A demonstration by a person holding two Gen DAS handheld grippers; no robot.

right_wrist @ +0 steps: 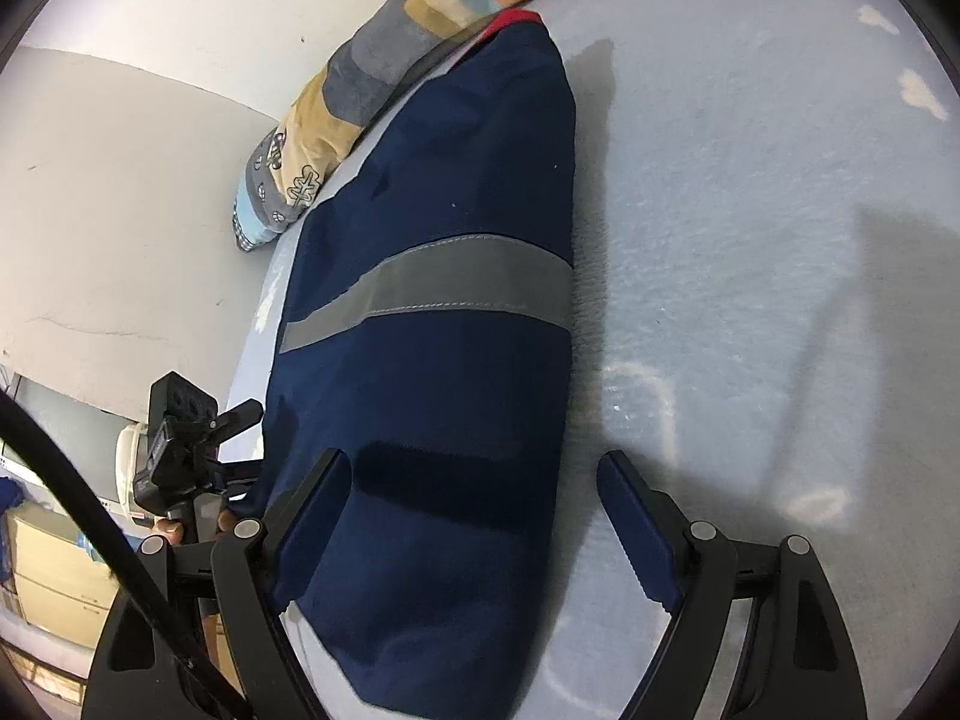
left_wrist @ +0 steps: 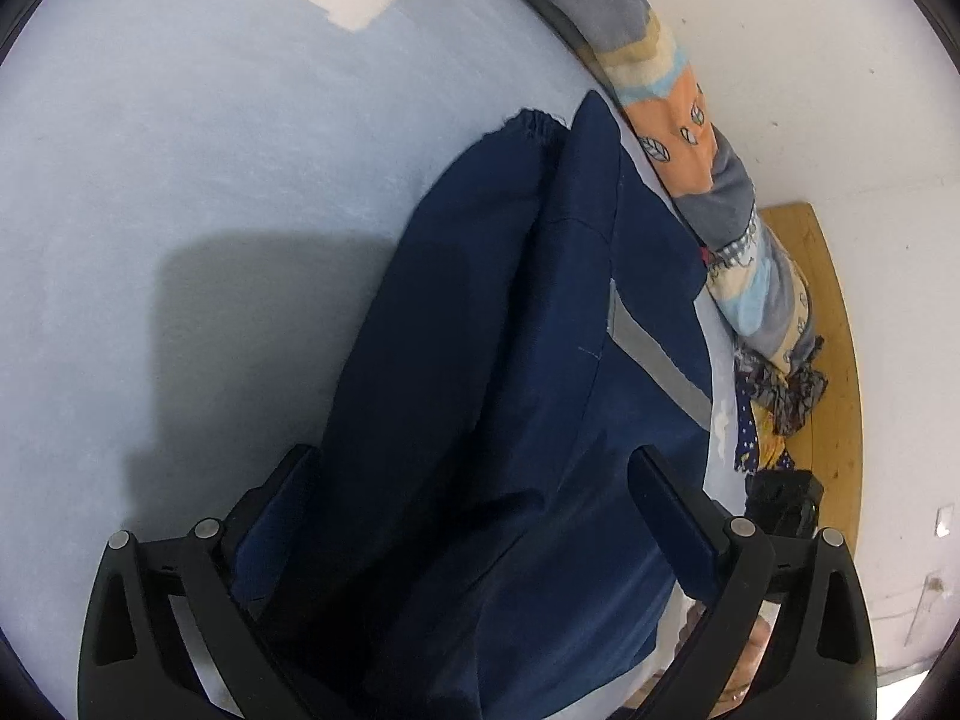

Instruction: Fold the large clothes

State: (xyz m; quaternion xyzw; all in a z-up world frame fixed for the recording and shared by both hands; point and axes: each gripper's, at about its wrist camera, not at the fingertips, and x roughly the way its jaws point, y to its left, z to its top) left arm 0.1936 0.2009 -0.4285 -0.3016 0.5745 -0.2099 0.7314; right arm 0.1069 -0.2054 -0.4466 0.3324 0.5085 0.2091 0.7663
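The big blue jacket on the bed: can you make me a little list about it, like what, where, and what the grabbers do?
thing: dark navy fabric jacket with grey reflective stripe
where: flat on pale blue bed sheet
beside it: patterned patchwork blanket along the wall
left gripper: open over jacket
right gripper: open at the jacket's edge

The navy jacket (left_wrist: 492, 360) runs off both views' lower edges.

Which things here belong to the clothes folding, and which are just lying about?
Part of the job:
- navy blue work garment with a grey reflective stripe
- left tool, jaws spread
- right tool, jaws spread
- pale blue bed sheet it lies on

Lying about:
- patchwork patterned quilt roll along the wall
- wooden board
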